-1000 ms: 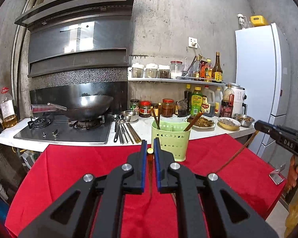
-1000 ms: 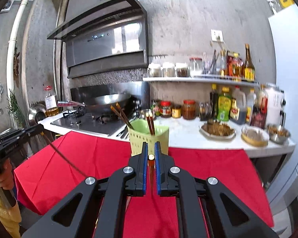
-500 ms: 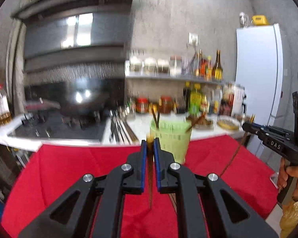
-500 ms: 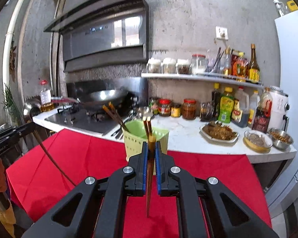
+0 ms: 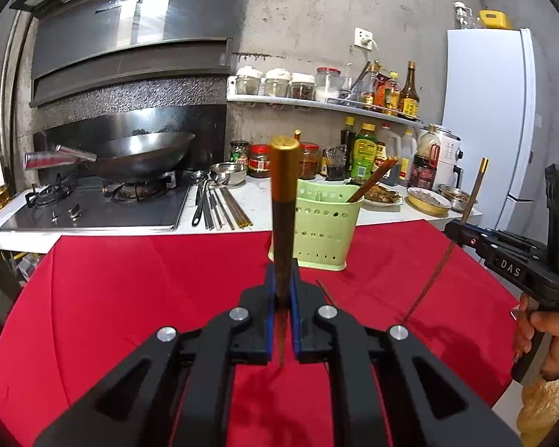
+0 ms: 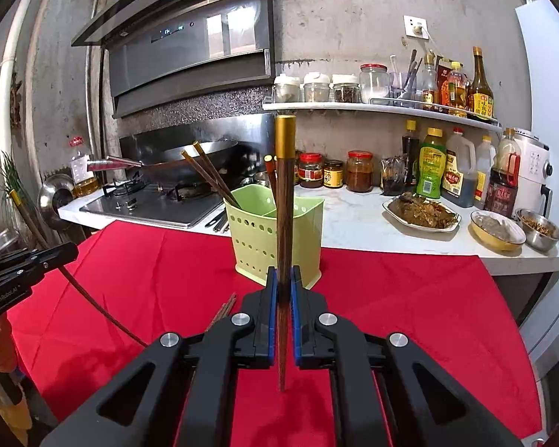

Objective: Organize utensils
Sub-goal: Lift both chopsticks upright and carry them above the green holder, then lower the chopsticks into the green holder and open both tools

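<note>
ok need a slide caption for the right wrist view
Right gripper holds a gold-capped chopstick upright before the green holder on the red cloth.

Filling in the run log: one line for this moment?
left gripper: shut on chopstick | right gripper: shut on chopstick | green holder: ahead

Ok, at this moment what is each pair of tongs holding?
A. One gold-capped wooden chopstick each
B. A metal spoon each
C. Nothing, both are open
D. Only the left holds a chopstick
A: the left tongs clamp a gold-capped dark wooden chopstick, and the right tongs clamp another gold-capped wooden chopstick, both upright before the pale green perforated utensil holder.
</note>
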### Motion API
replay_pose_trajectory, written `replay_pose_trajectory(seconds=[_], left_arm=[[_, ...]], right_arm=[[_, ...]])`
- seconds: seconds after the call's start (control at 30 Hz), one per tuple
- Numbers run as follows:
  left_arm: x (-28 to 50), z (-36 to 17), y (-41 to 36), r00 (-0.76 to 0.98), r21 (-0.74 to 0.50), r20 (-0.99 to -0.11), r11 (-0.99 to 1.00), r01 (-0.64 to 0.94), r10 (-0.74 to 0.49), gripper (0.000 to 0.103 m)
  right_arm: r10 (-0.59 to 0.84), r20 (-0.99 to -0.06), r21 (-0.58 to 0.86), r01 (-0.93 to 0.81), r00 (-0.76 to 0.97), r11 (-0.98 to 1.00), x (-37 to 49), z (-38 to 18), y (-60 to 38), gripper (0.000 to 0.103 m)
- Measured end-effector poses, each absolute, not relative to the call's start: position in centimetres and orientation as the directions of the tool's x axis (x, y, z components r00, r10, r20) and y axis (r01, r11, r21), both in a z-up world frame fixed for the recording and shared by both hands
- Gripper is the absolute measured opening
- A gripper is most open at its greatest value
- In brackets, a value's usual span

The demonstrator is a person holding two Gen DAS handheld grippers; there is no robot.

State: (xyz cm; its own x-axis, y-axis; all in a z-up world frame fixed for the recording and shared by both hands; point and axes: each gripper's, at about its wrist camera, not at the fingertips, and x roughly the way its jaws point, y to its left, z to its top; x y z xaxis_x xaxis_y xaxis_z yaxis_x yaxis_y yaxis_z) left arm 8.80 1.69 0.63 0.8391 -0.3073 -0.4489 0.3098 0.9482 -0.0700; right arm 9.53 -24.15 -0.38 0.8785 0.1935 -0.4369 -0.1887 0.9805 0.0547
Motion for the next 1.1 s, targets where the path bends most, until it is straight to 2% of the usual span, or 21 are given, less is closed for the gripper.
replay_pose_trajectory(seconds=[0.37,0.53,0.77,0.93,1.1], left_arm=[[12.6,4.8,0.8,0.867,-0.057,-0.381,0.944,0.326,-0.322,0.006],[15.2,9.4,-1.5,0.868,-0.081,-0.288,0.913,0.400,-0.405,0.006],[20.3,13.2,-4.8,0.888,-0.043,-0.221,0.913,0.405,-0.404,0.006],[25.1,12.1,-6.1,0.871,-0.062,-0.275,0.912,0.406,-0.407,0.006],[28.6,8.7,-6.5,0.840,-0.078,-0.361,0.911,0.405,-0.405,0.006]], right_arm=[[0.138,-0.406,0.028,-0.139,0.903,0.990,12.3,2.5,-26.5,0.007],[0.129,-0.323,0.005,-0.135,0.938,0.991,14.8,6.5,-26.5,0.007],[0.136,-0.209,-0.007,-0.141,0.968,0.990,19.0,11.2,-26.1,0.007],[0.191,-0.195,0.035,-0.188,0.962,0.982,22.4,11.2,-25.7,0.007],[0.230,-0.265,0.065,-0.221,0.936,0.973,25.3,7.8,-25.0,0.007]])
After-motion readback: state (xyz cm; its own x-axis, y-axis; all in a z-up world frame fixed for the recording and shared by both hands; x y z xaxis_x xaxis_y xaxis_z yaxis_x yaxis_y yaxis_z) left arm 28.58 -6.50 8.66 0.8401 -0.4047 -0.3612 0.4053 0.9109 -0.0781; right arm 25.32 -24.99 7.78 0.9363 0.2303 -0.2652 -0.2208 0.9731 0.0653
